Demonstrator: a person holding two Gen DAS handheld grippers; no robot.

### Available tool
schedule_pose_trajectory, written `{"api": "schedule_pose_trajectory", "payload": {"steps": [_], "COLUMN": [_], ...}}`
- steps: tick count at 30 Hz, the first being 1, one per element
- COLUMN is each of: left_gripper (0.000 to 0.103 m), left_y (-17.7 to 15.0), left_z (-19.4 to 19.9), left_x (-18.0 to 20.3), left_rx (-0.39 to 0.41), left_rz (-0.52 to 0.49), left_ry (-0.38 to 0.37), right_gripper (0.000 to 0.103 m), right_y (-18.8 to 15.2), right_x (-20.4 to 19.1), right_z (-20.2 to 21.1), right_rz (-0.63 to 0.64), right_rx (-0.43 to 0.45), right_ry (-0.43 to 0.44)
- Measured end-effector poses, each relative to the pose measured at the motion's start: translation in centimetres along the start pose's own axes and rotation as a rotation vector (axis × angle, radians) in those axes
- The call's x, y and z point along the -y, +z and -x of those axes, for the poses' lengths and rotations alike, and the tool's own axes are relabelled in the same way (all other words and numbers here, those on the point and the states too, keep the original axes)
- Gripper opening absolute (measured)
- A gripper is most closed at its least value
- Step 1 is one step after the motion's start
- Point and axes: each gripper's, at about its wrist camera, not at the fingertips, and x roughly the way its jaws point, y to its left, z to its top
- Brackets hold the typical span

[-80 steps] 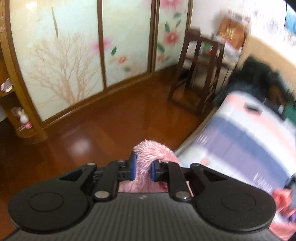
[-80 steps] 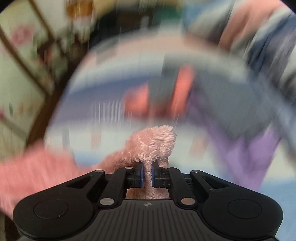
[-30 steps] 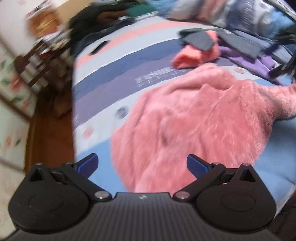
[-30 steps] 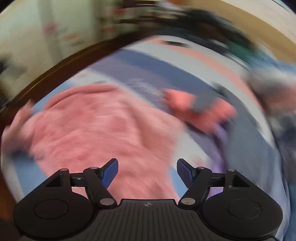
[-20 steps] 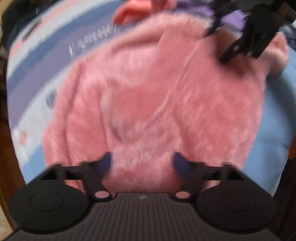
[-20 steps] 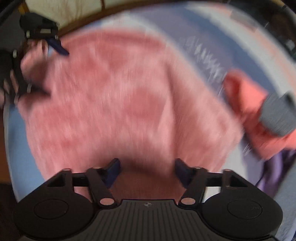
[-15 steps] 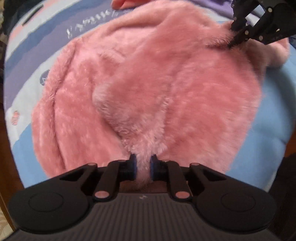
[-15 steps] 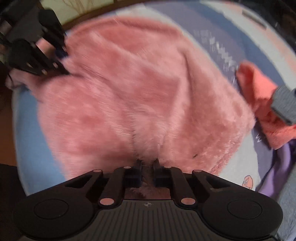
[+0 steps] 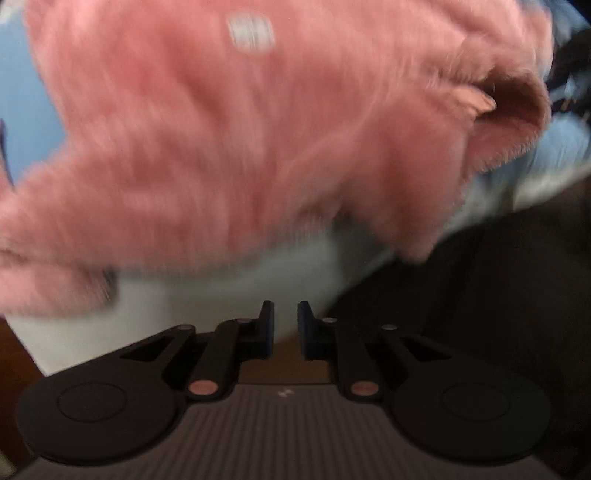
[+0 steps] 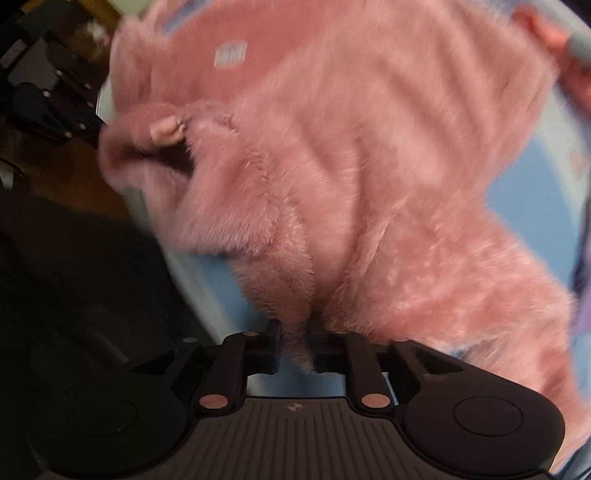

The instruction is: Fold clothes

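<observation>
A fluffy pink fleece garment (image 9: 240, 129) lies spread on the bed, blurred by motion, with a white label (image 9: 251, 33) showing and an open sleeve cuff (image 9: 517, 107) at the right. My left gripper (image 9: 285, 325) points down over the bed's near edge. It is shut, with a narrow gap and nothing between its fingers. In the right wrist view the garment (image 10: 369, 166) fills the frame. My right gripper (image 10: 295, 339) has a tuft of its fleece pinched between its jaws, which are opening. The left gripper (image 10: 48, 92) shows dark at the upper left beside the cuff (image 10: 147, 140).
The light blue bedsheet (image 9: 22, 92) runs under the garment, and its pale edge drops off just ahead of the left gripper. A dark area (image 9: 498, 295) lies below the bed edge. An orange-pink cloth (image 10: 546, 33) lies at the far right.
Both grippers closed on folds of the pink garment and swung down toward the bed's near edge. The left one's fold is now out of its fingers. The white label has come into view.
</observation>
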Motion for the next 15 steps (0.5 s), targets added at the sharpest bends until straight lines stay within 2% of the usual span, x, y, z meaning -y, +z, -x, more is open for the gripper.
{"api": "schedule_pose_trajectory", "payload": {"steps": [2,3,4,5,6,7,8,9,10,11,12,13,15], "left_gripper": [0.014,0.016,0.02,0.031,0.04,0.055,0.065,0.07,0.09,0.103,0.103,0.103,0.103], "left_y": [-1.6,-2.3,-2.8,-2.9,-2.9,-2.6,-2.1,-1.3,-0.5,0.4,1.6,3.2,6.8], "left_z": [-0.8,-0.3,0.4,1.7,3.0,4.5,6.5,8.8,10.7,12.5,14.0,15.0,15.2], "left_x": [0.6,0.4,0.1,-0.7,-1.5,-2.4,-3.4,-4.6,-5.7,-6.8,-8.2,-10.0,-14.0], "left_rx": [-0.035,-0.012,0.017,0.066,0.116,0.173,0.253,0.354,0.435,0.515,0.591,0.632,0.642], "left_rz": [-0.039,-0.02,0.005,0.055,0.105,0.159,0.212,0.266,0.307,0.346,0.378,0.408,0.481], "left_ry": [0.043,0.048,0.053,0.063,0.075,0.098,0.117,0.128,0.131,0.137,0.152,0.166,0.186], "right_gripper": [0.027,0.028,0.035,0.043,0.048,0.059,0.072,0.075,0.076,0.076,0.076,0.076,0.076], "right_y": [-0.3,-0.5,-0.6,-0.8,-0.6,-0.2,0.1,0.8,1.7,2.8,4.2,5.3,7.6], "right_x": [0.1,0.1,0.2,0.2,1.2,2.5,3.7,5.3,7.2,9.2,11.6,13.9,18.0], "right_z": [0.9,1.5,2.0,2.6,4.0,5.5,7.1,8.3,9.3,10.0,10.7,11.0,11.2], "right_rz": [0.018,0.027,0.036,0.046,0.011,-0.035,-0.082,-0.135,-0.195,-0.26,-0.341,-0.418,-0.559], "right_rx": [0.019,0.037,0.055,0.072,0.142,0.226,0.31,0.381,0.443,0.489,0.529,0.566,0.622], "right_ry": [0.007,0.008,0.009,0.011,-0.014,-0.047,-0.079,-0.117,-0.148,-0.165,-0.169,-0.16,-0.116]}}
